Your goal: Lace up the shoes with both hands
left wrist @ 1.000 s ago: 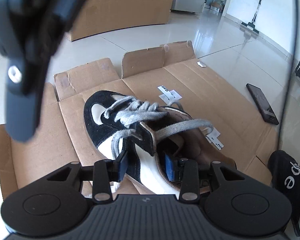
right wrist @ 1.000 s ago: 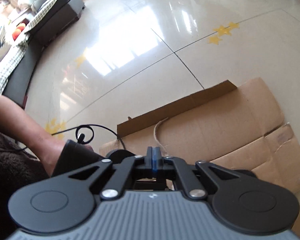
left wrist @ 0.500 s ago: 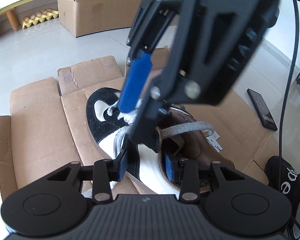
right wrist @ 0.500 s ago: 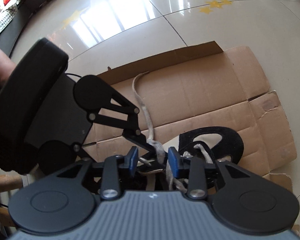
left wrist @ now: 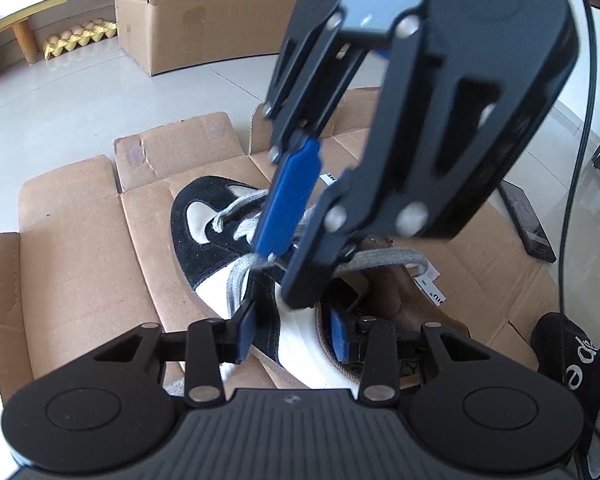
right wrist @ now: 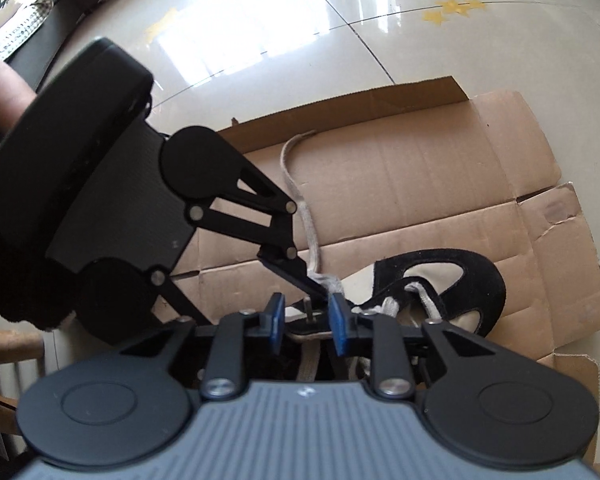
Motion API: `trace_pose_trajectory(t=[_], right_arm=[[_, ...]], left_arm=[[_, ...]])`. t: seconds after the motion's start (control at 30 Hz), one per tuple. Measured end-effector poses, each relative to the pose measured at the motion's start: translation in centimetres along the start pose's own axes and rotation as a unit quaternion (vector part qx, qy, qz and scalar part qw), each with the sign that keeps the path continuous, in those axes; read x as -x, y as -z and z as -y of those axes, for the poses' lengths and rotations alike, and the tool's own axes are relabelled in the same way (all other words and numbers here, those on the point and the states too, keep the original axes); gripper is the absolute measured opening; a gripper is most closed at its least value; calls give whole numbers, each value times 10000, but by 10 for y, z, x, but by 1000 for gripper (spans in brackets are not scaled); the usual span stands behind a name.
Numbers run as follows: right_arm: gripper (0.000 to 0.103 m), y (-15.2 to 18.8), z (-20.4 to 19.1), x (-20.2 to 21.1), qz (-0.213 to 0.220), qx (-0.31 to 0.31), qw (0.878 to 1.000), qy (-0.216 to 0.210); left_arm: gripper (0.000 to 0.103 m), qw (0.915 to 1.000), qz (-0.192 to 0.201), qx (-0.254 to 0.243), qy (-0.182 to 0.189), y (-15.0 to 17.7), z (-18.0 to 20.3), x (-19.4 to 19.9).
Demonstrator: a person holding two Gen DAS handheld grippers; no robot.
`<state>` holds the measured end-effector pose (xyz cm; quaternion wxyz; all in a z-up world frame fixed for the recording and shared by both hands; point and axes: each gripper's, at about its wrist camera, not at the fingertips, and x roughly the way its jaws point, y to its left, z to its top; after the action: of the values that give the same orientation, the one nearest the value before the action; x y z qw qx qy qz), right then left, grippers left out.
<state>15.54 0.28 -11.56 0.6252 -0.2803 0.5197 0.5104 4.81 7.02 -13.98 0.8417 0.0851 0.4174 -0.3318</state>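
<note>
Left wrist: left gripper (left wrist: 291, 334) clamps the shoe (left wrist: 190, 250); right gripper (left wrist: 278, 266) closing around the lace (left wrist: 380, 260); black fabric (left wrist: 556, 344) bears partial white lettering.

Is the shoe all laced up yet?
Not yet. The front holes of the shoe already have grey lace crossed through them. Right now the left tool grips the shoe's side, and the right tool is closing over the lace near the shoe's opening. Still left: the top is loose, and one lace end trails across the cardboard.
</note>
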Motion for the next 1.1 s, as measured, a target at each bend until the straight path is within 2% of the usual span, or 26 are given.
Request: trace_pose_trajectory(t=[0.1,0.17,0.3,0.5,0.87,1.1], right_arm=[[2,-4,1,-4,52,-154,9999,-21],[2,-11,3,0,213,-428,9987,-148],[2,-29,8,6,417,-689,9961,-351],[2,-56,13,23,762,-902,9916,-529],[2,-101,7,66,1110,-789,9889,-595],[2,-110,-2,69,992,-692,9905,-661]], left_arm=[[39,10000,31,-30,6,0,1,-3],[44,9998,47,-214,7,-1,5,-4],[44,9989,36,-464,6,-2,9,-8],[44,9985,46,-550,-20,-5,13,-12],[44,9984,100,-547,-26,-4,14,-21],[44,9984,146,-542,-42,2,16,-14]])
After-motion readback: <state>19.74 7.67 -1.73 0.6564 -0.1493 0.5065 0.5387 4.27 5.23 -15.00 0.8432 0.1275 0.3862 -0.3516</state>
